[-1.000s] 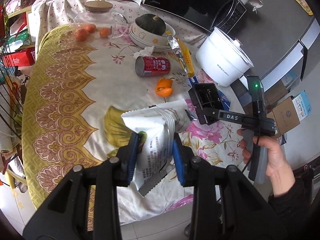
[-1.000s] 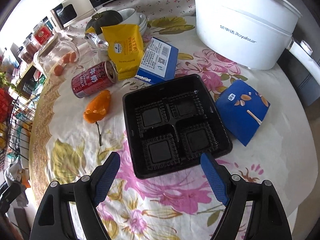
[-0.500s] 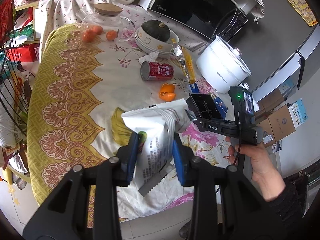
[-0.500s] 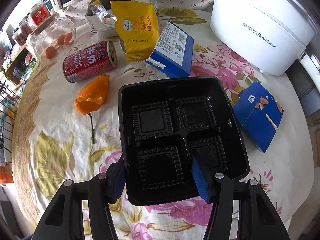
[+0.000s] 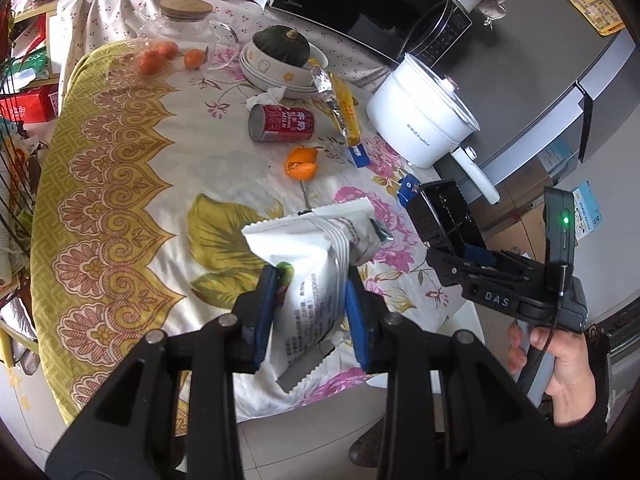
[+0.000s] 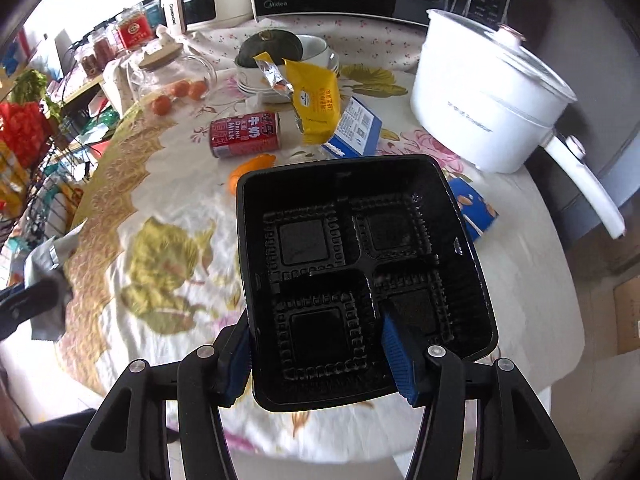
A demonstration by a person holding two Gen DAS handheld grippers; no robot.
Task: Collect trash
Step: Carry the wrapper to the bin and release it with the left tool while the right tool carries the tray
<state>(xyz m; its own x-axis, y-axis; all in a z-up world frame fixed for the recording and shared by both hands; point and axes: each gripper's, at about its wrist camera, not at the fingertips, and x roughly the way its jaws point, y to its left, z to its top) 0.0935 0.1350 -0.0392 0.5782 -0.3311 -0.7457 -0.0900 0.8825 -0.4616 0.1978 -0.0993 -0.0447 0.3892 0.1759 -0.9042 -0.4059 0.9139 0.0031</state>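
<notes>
right gripper [image 6: 320, 354]: pinching the near edge of the black tray [image 6: 360, 264], one pad outside the wall, the other inside a near compartment
tray: now off the table [image 5: 120, 184], tilted up toward the camera; a second ago it lay flat on the cloth with the jaws spread wide on either side of it, not touching
meaning: the tray is picked up, so a second piece of trash is in hand; I judge the next need is somewhere to drop it, and no bin shows in either view
left gripper [image 5: 310, 312]: clamped on a white wrapper [image 5: 320, 264], held above the table's near edge, same grip and much the same place as a second ago
right hand [image 5: 560, 356]: in the left view it now sits lower and nearer the camera, tray raised clear of the cloth
uncovered: with the tray lifted, the blue packet [image 6: 474, 210] beside it is partly hidden behind the tray's rim in the right view
left on table: red can [image 5: 282, 123], orange peel [image 5: 302, 164], yellow wrapper [image 5: 344, 110], blue box [image 6: 356, 128], crumpled tissue [image 5: 266, 98], none of them moved
not trash, by my guess: white cooker [image 5: 424, 120], bowls with squash [image 5: 280, 60], glass jar [image 5: 176, 40]
risk: the tray is thin and gripped at one wall only, so it may flex or swing as it is carried
</notes>
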